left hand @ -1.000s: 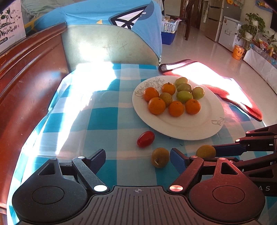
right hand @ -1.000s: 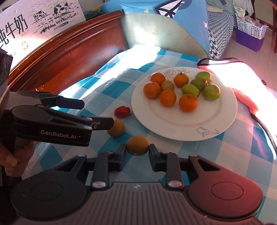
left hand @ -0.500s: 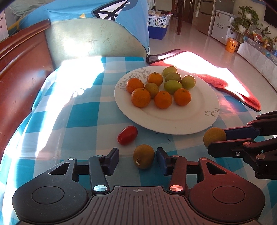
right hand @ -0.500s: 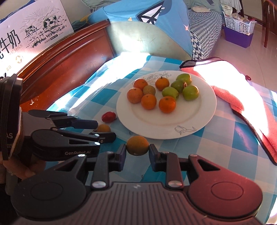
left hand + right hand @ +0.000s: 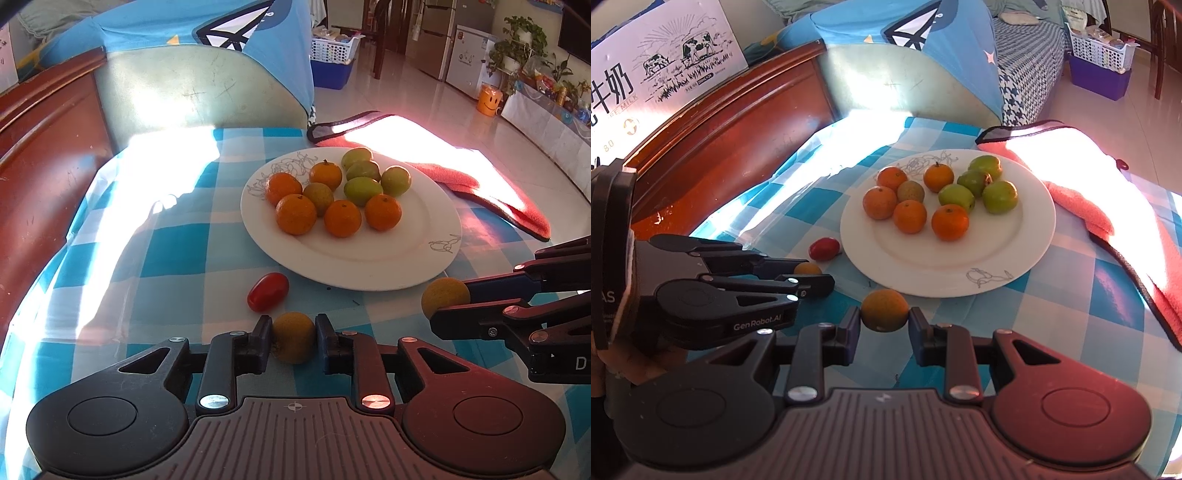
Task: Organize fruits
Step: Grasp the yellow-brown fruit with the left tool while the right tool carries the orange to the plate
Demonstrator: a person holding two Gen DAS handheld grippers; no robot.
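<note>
Two grippers — left gripper [image 5: 293, 341] closing onto a brown fruit [image 5: 293, 336], right gripper [image 5: 884, 326] clamping another fruit [image 5: 884, 310] — lower centre, below the plate [image 5: 406, 266].

This is a lived-in home, an open living and dining room. The bench wears a blue-and-white checked cloth [image 5: 177, 254] with a white plate [image 5: 369, 258] of fruit. Far right across the shiny tiled floor [image 5: 406, 103] stand what looks like a fridge [image 5: 439, 37], potted plants [image 5: 517, 40] and a laundry basket [image 5: 332, 48]. A carved wooden sofa frame [image 5: 731, 110] and a milk carton box [image 5: 657, 62] sit to the left.
</note>
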